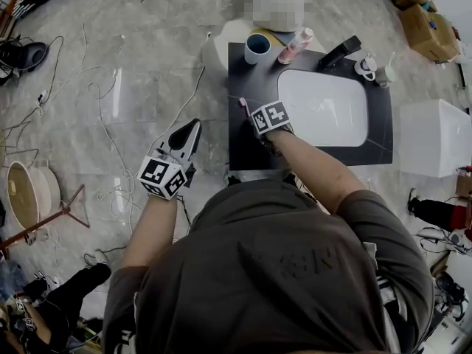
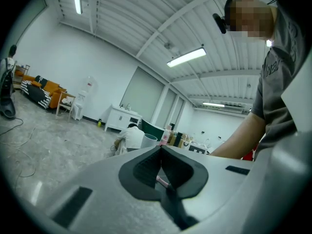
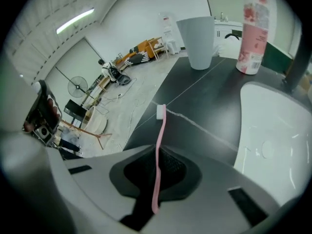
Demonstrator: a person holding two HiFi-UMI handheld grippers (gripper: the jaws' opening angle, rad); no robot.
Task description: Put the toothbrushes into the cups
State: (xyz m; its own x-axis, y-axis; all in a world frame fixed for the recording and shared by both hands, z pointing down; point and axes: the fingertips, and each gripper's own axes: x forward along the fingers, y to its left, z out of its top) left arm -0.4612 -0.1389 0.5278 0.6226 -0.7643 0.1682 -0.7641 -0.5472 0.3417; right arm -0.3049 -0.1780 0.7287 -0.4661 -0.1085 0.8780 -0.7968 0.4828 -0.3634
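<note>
Grip looks firm: my right gripper (image 3: pixel 157 152) is clamped on the thin pink plastic toothbrush (image 3: pixel 160 129), bristle head jutting ahead over the black counter (image 3: pixel 214 94), so I should lift gently toward the pale round cup (image 3: pixel 197 40) well ahead.

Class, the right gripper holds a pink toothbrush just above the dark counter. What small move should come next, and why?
Probably lift the right gripper a little. Its jaws are shut on the pink toothbrush, whose head sits low over the counter. The cup stands upright further along, so the brush likely needs height to clear its rim.
</note>
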